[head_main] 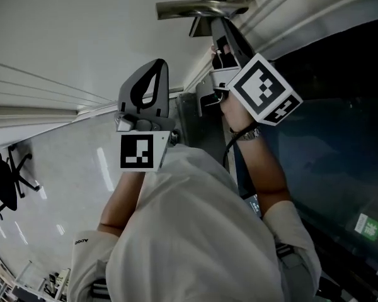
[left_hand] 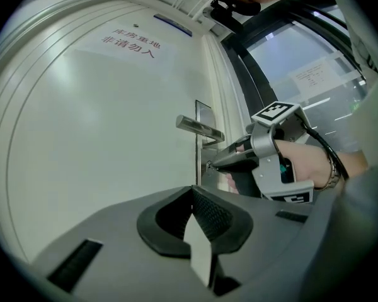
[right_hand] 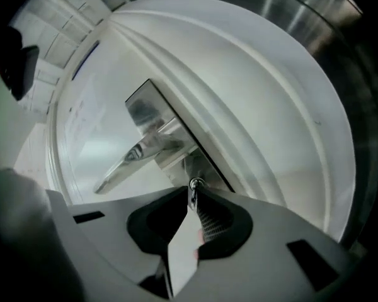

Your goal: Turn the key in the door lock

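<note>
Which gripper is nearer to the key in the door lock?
Right. The right gripper is shut on the key; the left gripper is held back from the door, touching nothing.

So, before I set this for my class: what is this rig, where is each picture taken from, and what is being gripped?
There is no robot here. A person holds a grey two-jaw tool in each hand, and each tool carries a cube of black-and-white square markers. One picture comes from a camera on the person's head, looking down over both arms. The other two come from cameras riding on the tools, each looking along its own jaws. The person stands at a white door with a silver metal lever handle. The right tool is closed on a small metal key that sits in the door beside the handle. The left tool is shut on nothing and held back from the door.
</note>
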Demonstrator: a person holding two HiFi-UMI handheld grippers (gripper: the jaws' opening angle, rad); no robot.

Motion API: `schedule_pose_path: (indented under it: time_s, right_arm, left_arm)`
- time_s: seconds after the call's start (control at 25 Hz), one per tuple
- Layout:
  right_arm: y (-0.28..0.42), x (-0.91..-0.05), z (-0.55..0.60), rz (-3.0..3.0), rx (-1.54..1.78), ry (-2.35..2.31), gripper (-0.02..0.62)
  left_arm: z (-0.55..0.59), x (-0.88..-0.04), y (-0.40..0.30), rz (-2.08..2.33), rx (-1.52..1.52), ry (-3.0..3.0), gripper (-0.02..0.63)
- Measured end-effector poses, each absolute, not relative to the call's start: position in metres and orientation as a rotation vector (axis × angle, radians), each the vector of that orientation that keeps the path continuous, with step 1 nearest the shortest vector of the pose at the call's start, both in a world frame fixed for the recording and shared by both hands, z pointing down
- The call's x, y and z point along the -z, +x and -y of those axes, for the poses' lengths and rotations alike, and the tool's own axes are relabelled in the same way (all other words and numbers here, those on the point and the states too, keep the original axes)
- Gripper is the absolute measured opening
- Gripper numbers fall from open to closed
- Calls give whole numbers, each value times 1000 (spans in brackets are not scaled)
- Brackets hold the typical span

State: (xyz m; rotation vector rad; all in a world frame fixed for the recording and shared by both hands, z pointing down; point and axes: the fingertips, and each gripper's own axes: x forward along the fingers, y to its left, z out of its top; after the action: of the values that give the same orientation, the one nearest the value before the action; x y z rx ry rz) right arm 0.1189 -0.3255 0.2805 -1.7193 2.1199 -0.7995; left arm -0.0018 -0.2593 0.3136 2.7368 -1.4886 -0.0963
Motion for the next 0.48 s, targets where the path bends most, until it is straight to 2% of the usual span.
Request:
schedule_pose_path:
  time_s: [0.04,0.12,0.48]
  right_arm:
    - [117,-281,324,-2202,746,-1736,33]
    - [113,-282,318,-2372,587,-1810,137]
    - [106,-278,309,-2869,-898,-2379,147]
  left_arm:
    - [258,-314,-2,1488,87,2740,9]
    - [258,-315,-2,1484,71,2744,10]
    - [253,-318,-1,1465,72,2761,10]
